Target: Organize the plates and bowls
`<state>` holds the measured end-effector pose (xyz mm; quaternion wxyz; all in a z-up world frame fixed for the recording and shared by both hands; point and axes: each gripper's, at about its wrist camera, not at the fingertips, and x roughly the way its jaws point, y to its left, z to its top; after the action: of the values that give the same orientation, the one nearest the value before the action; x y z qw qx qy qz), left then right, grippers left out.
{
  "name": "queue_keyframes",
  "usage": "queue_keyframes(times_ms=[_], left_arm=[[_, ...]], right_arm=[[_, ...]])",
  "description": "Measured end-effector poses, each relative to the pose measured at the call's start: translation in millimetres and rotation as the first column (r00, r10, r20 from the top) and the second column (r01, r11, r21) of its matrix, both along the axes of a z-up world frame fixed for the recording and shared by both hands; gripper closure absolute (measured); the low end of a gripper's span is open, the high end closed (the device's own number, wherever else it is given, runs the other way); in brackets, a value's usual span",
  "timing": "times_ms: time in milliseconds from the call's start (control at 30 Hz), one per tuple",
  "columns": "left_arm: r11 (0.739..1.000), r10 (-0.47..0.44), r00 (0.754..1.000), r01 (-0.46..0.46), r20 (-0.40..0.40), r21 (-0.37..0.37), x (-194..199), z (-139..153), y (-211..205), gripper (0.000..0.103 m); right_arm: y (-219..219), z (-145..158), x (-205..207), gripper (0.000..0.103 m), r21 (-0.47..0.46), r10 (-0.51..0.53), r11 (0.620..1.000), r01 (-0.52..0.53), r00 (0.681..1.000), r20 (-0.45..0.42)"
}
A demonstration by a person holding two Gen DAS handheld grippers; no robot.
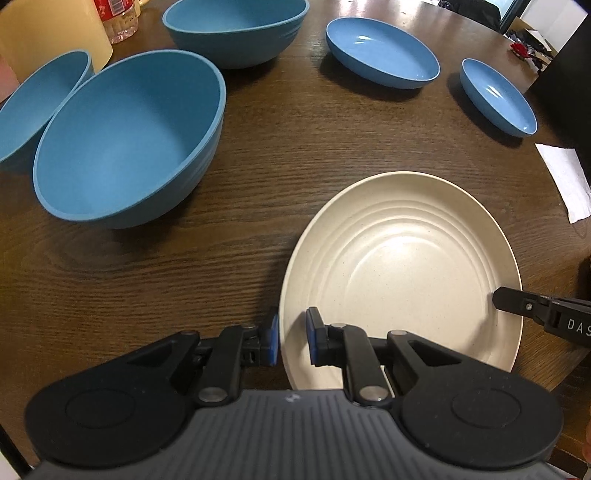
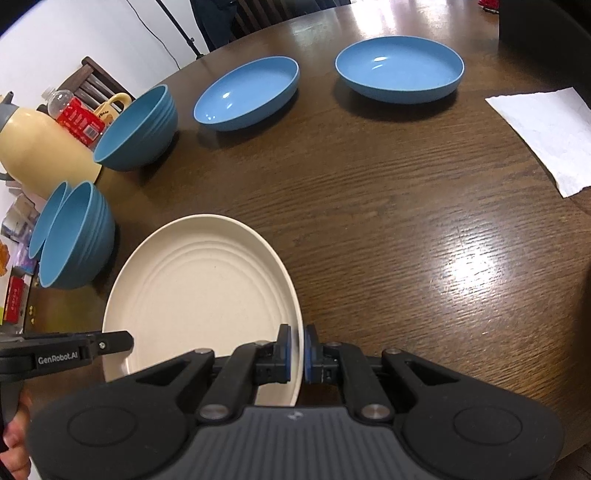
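Note:
A cream ridged plate [image 1: 402, 273] [image 2: 199, 288] is held low over the brown table [image 1: 258, 206], one gripper on each side. My left gripper [image 1: 291, 339] is shut on its left rim, and its finger [image 2: 118, 341] reaches in from the left in the right wrist view. My right gripper [image 2: 297, 350] is shut on the opposite rim; its finger [image 1: 517, 301] shows at the right edge. Three deep blue bowls [image 1: 129, 147] [image 1: 40, 103] [image 1: 236, 29] stand at the left. Two shallow blue plates [image 1: 382, 51] [image 1: 498, 96] lie at the back right.
A white paper napkin [image 2: 546, 133] lies near the table's right edge. A yellow jug [image 2: 40, 147], a red-labelled bottle [image 2: 74, 114] and a yellow mug [image 2: 110, 105] crowd the far left, behind the bowls. Bare wood [image 2: 406, 221] lies right of the cream plate.

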<state>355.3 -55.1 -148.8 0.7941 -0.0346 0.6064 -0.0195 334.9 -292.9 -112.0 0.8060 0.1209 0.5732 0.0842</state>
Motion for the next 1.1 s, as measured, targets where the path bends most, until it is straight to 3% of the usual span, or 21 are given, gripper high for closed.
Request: queue_keyframes(times_ms=[900,1100], left_arm=[[1.000,0.002,1.000,-0.002,-0.006,0.021,2.4,-3.2,-1.9,0.087],[0.999,-0.003,1.000,0.002,0.020,0.039,-0.1,3.6,-3.4,0.086]], right_arm=[[5.2,-5.5,0.3,0.096,-0.013,0.006,1.000,-0.006,1.000,-0.017],[6.9,4.7,-1.9,0.086,-0.048,0.009,0.999,-0.008,1.000,0.012]])
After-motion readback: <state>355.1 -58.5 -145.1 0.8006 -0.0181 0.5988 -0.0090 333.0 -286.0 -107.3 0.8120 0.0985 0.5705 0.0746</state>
